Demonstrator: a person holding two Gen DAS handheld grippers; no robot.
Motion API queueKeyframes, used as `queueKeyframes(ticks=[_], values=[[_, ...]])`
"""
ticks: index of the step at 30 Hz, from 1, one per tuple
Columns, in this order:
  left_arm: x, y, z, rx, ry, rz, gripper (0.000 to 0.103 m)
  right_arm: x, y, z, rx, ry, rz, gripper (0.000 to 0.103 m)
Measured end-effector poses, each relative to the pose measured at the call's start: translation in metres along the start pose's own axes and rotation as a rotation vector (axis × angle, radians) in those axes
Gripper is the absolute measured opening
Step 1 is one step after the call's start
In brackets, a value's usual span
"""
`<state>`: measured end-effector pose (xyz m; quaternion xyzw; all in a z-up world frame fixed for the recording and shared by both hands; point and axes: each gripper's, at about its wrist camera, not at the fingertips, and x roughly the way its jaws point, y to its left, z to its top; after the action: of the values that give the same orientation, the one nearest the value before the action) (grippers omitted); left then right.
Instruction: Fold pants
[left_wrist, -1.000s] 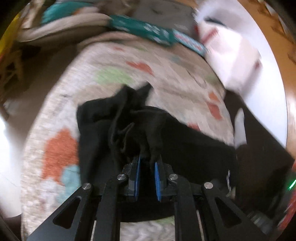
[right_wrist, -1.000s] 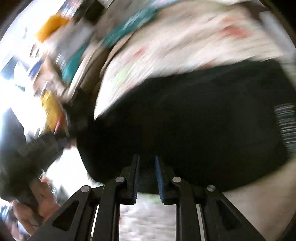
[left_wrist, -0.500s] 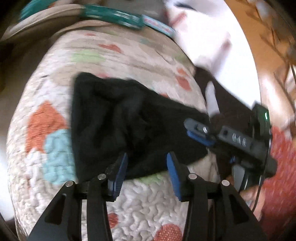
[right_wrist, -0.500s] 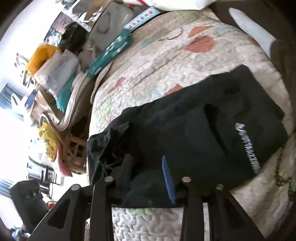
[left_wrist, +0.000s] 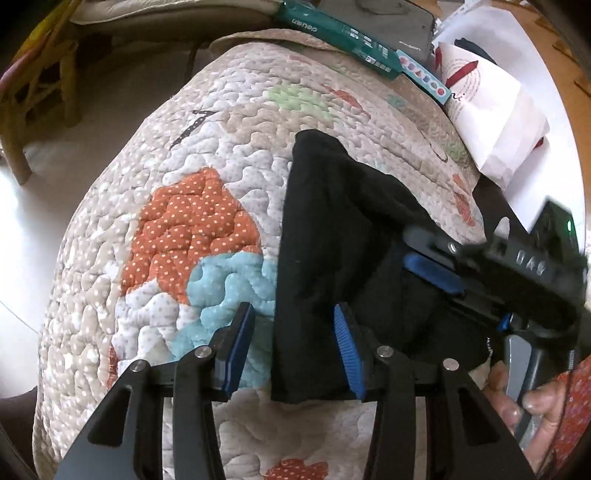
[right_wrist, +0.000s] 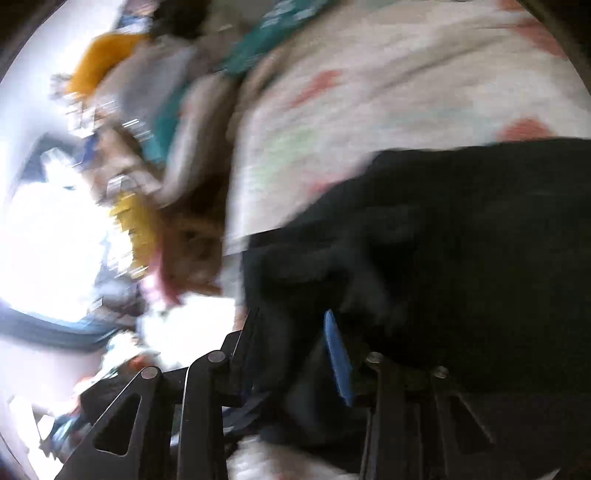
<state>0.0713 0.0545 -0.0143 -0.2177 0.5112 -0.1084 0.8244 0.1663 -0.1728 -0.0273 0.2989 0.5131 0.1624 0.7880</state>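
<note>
Both grippers (left_wrist: 293, 345) (right_wrist: 291, 350) gape over black pants (left_wrist: 332, 229); box (left_wrist: 332, 31) lettering seemingly inverted.

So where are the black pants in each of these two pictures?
Left wrist view: the black pants lie folded on the quilt, centre to right, partly between the open fingers of the left hand-held gripper.
Right wrist view: blurred, the pants fill the lower right, ahead of the right hand-held gripper.
Shared landmark: the teal box beyond the quilt's far edge.
</note>
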Motion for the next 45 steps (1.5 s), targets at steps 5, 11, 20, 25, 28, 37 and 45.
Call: queueKeyframes(ticks=[5,11,20,25,28,37,45], values=[[0.002,0.003,0.008,-0.033,0.006,-0.026,0.044,-0.043,-0.041,-0.005,0.043,-0.148,-0.29,0.038],[0.009,-0.002,0.012,-0.006,0.022,-0.036,0.044,-0.069,-0.049,0.0,0.068,-0.195,-0.225,0.039],[0.009,-0.007,0.008,0.014,0.018,0.001,0.044,-0.071,-0.016,-0.001,-0.078,-0.175,-0.191,0.044],[0.003,-0.013,0.009,0.024,-0.001,0.005,0.044,-0.116,-0.052,-0.014,-0.001,-0.268,-0.259,0.051],[-0.004,-0.03,0.006,0.101,-0.036,0.02,0.044,-0.137,-0.067,-0.029,0.054,-0.312,-0.252,0.054],[-0.019,-0.063,-0.005,0.239,-0.104,0.015,0.044,-0.161,-0.089,-0.056,0.17,-0.368,-0.244,0.054],[-0.035,-0.022,0.002,0.103,-0.129,0.05,0.046,-0.154,-0.097,-0.067,0.191,-0.347,-0.242,0.054]])
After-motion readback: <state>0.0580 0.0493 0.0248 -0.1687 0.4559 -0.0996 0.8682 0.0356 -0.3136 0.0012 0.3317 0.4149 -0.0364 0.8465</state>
